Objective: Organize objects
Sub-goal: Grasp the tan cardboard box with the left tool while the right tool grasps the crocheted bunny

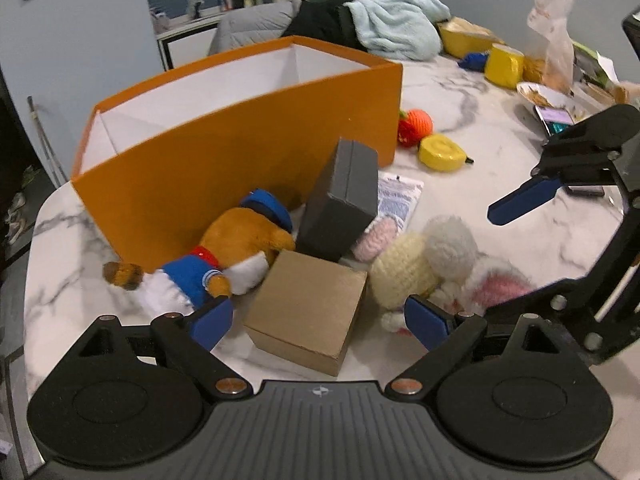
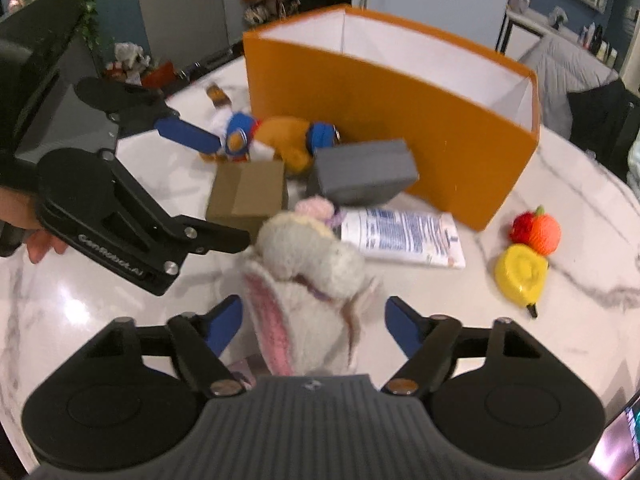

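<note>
Marble table (image 1: 472,92), orange box (image 1: 240,152) open-topped

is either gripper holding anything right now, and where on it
Nothing is held. The left gripper stands open around the brown box; the right gripper is open around the white bunny, pads not pressing.

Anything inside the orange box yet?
The orange box shows only bare white inner walls in both views. Its floor is hidden behind the near wall, so whether something lies at the bottom cannot be told.
</note>
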### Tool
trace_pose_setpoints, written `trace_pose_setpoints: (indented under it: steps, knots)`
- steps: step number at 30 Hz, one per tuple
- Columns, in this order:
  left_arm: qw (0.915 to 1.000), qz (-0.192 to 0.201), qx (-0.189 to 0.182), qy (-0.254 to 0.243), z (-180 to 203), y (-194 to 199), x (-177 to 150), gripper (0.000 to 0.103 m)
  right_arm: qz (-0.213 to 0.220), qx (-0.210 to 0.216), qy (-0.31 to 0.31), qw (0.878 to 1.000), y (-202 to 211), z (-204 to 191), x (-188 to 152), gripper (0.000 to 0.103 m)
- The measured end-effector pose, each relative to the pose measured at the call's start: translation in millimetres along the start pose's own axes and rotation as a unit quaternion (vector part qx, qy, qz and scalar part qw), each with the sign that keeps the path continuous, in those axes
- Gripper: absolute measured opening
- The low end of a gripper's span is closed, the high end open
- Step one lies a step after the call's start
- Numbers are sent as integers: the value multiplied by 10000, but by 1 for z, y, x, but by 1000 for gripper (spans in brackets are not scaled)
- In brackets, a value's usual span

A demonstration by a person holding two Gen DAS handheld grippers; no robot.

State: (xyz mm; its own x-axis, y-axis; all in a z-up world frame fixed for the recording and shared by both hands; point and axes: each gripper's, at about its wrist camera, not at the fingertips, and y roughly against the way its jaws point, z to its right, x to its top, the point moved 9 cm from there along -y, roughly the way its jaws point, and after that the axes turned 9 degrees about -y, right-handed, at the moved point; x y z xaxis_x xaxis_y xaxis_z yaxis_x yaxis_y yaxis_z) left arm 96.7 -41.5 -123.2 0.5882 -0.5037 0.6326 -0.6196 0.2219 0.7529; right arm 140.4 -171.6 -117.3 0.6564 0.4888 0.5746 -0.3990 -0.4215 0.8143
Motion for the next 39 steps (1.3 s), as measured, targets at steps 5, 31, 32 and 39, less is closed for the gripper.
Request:
trace_pose_setpoints:
  steps: [5,31,32,39]
  knots:
    - [9999,-54,-113,13,-1,-9,-6,103,-230,21,-52,9997,-14,1,-6,69]
    - [9918,-2,-857,948,-13,-30,-4,82,-548,-106,-86,9984,-44,15,-11,57]
    - [9923,-16,-836,915,-12,-29,-4,82,-554,-97,-109,9984,-44,16,-11,57]
    - [9932,-140,-824,806,-7,-25,-7,78,-560,-142,-130,9982,-42,18,-10,55]
